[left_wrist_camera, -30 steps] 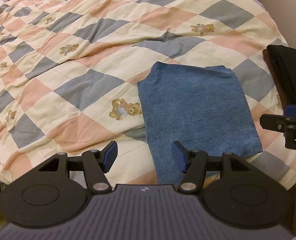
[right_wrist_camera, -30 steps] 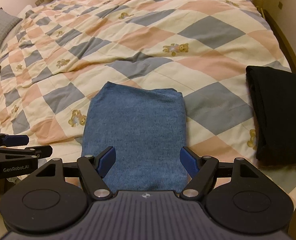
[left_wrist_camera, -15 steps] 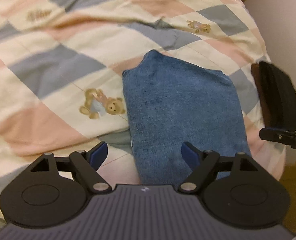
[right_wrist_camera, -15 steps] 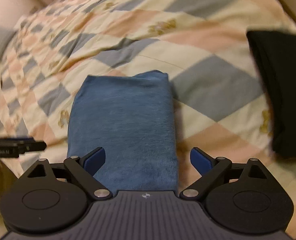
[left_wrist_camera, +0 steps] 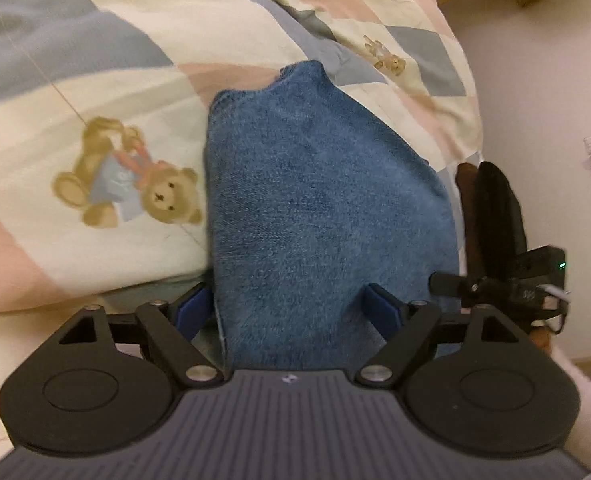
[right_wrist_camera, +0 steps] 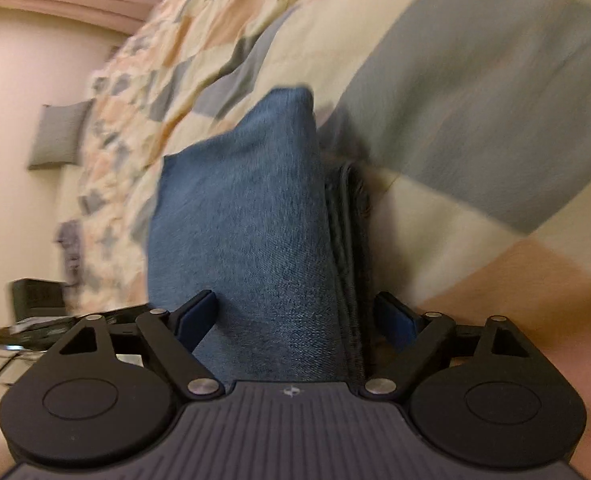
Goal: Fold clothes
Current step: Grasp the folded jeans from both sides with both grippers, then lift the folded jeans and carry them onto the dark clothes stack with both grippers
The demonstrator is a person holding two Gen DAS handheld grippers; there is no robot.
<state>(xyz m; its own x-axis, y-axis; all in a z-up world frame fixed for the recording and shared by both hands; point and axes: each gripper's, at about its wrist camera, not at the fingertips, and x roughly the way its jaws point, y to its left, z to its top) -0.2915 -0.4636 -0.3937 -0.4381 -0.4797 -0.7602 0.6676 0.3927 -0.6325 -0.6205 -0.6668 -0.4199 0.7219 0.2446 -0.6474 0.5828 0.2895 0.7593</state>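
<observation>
On the bed: a folded blue denim garment (left_wrist_camera: 319,216) lies on a checked quilt (left_wrist_camera: 95,80) of cream, pink and grey-blue diamonds printed with teddy bears.
Garment position: near the quilt's edge, its near end reaching under both grippers; a teddy bear print (left_wrist_camera: 131,176) sits just to its left in the left wrist view.
Garment layers: in the right wrist view the stacked folded edges show along its right side (right_wrist_camera: 345,264).
Left gripper (left_wrist_camera: 291,312): fingers spread wide apart, one blue pad (left_wrist_camera: 193,310) at the garment's left edge, the other over the denim toward its right side; nothing clamped.
Right gripper (right_wrist_camera: 295,316): fingers also wide apart, straddling the garment's near end, left pad (right_wrist_camera: 197,316) over the denim, right pad beside the layered edge; nothing clamped. The view is tilted and partly motion-blurred.
Other clothing: a dark folded garment (left_wrist_camera: 495,208) stands at the right of the denim in the left wrist view, near the quilt's edge.
Background: a grey pillow (right_wrist_camera: 61,134) at the far left in the right wrist view; a pale wall (left_wrist_camera: 543,100) beyond the bed.
</observation>
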